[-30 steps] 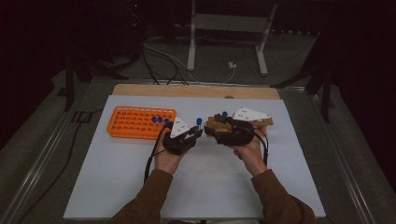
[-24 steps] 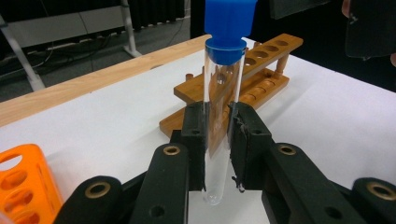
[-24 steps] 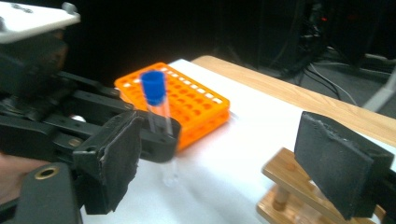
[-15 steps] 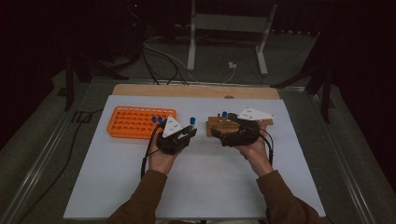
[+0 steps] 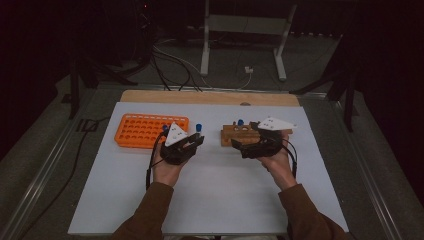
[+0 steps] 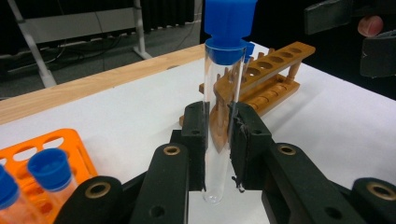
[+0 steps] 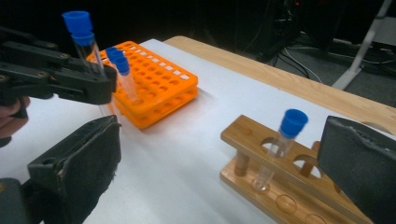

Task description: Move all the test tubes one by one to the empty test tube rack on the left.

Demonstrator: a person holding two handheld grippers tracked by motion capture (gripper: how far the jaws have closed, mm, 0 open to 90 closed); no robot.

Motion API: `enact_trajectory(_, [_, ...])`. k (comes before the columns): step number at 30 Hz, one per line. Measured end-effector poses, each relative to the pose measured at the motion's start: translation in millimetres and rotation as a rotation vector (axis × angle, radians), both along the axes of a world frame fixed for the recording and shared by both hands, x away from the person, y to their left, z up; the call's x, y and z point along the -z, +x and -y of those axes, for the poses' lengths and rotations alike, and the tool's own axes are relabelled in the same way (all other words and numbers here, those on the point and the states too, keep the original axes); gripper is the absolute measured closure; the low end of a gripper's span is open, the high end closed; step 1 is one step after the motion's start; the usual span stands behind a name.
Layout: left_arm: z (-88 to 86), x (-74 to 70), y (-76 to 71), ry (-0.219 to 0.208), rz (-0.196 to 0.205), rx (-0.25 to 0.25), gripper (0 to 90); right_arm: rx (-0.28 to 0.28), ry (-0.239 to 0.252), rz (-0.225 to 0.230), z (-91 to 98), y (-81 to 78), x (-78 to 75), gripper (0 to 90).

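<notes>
My left gripper (image 6: pixel 218 140) is shut on a clear test tube (image 6: pixel 219 116) with a blue cap and holds it upright above the white sheet. From above, the left gripper (image 5: pixel 189 144) is just right of the orange rack (image 5: pixel 145 130). My right gripper (image 7: pixel 219 182) stands open and its jaws have just been opening. Its pads (image 7: pixel 79 172) touch nothing. Ahead of the gap, a blue-capped tube (image 7: pixel 280 144) stands in the wooden rack (image 7: pixel 252 140). In the high view the right gripper (image 5: pixel 246 140) is at the wooden rack (image 5: pixel 250 134).
The orange rack (image 7: pixel 159 84) holds a few blue-capped tubes at its near corner and has many free holes. A wooden board (image 5: pixel 210 96) runs along the back of the white sheet (image 5: pixel 225 200). Cables and a metal stand lie on the floor beyond.
My left hand has carried its tube leftward, away from the wooden rack and the right gripper. The right gripper's jaws have spread, and the hand itself has stayed at the wooden rack.
</notes>
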State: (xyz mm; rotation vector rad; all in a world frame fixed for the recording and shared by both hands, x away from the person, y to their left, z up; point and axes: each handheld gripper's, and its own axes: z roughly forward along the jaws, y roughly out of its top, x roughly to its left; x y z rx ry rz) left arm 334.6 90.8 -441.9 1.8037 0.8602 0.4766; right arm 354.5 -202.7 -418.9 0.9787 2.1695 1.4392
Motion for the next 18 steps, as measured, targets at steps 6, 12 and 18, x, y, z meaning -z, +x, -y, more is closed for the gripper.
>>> enact_trajectory(6, [-6.7,-0.7,-0.1,-0.013,-0.002,-0.012,77.8,0.019,0.001,-0.001,7.3,-0.5,1.5,0.0])
enact_trajectory(12, [-11.9,-1.5,-0.4,-0.020,-0.002,-0.020,77.8,0.041,0.001,-0.005,17.0,-2.0,4.1,0.0])
enact_trajectory(18, [-17.2,-2.3,-0.4,-0.029,-0.001,-0.027,77.9,0.063,0.006,-0.014,27.3,-2.7,9.2,0.0])
